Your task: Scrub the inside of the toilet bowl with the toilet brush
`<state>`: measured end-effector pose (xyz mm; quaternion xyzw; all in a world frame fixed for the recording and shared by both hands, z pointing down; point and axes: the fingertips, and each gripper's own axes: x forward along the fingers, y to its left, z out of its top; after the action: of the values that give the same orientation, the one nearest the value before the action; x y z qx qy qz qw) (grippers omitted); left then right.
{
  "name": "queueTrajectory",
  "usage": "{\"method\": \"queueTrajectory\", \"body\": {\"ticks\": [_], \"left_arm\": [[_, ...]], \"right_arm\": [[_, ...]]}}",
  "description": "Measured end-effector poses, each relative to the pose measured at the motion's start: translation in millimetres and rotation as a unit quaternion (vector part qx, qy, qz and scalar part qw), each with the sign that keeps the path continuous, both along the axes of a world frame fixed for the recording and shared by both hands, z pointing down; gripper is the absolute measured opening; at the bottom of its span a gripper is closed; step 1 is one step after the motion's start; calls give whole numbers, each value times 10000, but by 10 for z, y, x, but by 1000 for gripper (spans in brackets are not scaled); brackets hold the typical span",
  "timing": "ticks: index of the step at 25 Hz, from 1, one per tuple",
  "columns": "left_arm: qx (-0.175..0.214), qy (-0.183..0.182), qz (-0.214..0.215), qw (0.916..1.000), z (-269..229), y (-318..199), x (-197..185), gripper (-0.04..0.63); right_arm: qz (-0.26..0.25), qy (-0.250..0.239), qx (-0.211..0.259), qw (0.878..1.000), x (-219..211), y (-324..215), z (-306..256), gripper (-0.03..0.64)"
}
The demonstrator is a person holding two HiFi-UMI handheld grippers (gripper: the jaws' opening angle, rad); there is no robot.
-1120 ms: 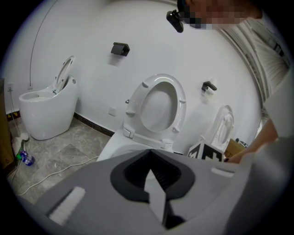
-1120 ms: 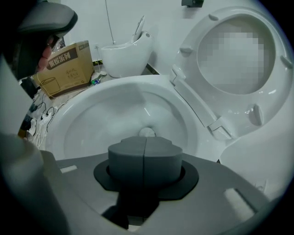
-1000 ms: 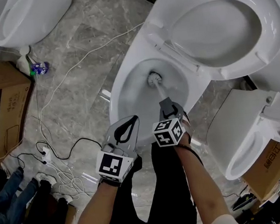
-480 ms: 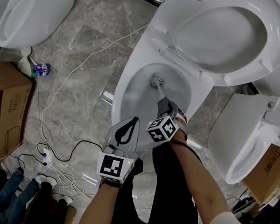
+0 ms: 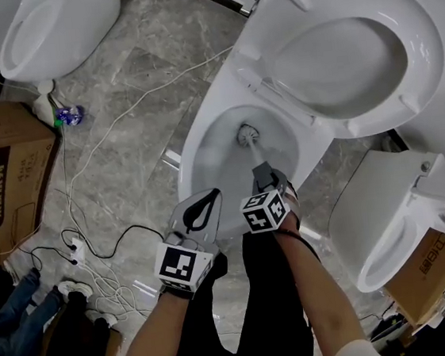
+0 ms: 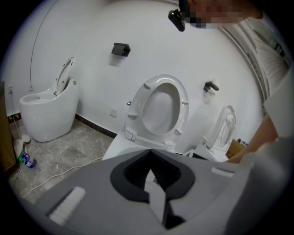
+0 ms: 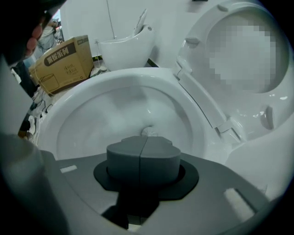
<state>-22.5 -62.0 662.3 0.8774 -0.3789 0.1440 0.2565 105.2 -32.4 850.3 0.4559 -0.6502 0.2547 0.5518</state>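
The white toilet bowl stands open in the middle of the head view, its seat and lid raised behind it. The toilet brush head rests low inside the bowl, with its pale handle running back into my right gripper, which is shut on it. In the right gripper view the shut jaws hide most of the handle, and only the brush head peeks out over the bowl's wet inside. My left gripper hangs shut and empty over the bowl's front rim, facing the raised seat.
A cardboard box and loose cables lie on the marble floor at left. More toilets stand at top left and at right. A small blue item lies by the far toilet. Another person's legs show at bottom left.
The brush head has shifted a little towards me inside the bowl, along with my right gripper. The left gripper has stayed where it was.
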Motion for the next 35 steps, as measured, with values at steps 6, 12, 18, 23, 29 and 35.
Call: {"method": "queueTrajectory", "body": {"ticks": [6, 12, 18, 23, 29, 35], "left_arm": [[-14, 6, 2, 10000, -246, 45, 8, 5], [-23, -61, 67, 10000, -493, 124, -26, 5], [19, -23, 170, 9999, -914, 172, 3, 5], [140, -41, 246, 9996, -1369, 184, 3, 5], [233, -7, 411, 9989, -2038, 307, 1, 6], [333, 150, 635, 9973, -2723, 568, 34, 6]], "right_arm": [[1485, -890, -119, 9848, 96, 47, -245, 160], [2653, -1584, -200, 9509, 311, 176, -650, 160], [3223, -2351, -203, 9168, 450, 474, -1320, 160], [3056, -2903, 76, 9068, 467, 613, -2030, 160], [2709, -3188, 689, 9057, 432, 746, -3020, 160], [2326, -3534, 1358, 8958, 322, 917, -3990, 161]]}}
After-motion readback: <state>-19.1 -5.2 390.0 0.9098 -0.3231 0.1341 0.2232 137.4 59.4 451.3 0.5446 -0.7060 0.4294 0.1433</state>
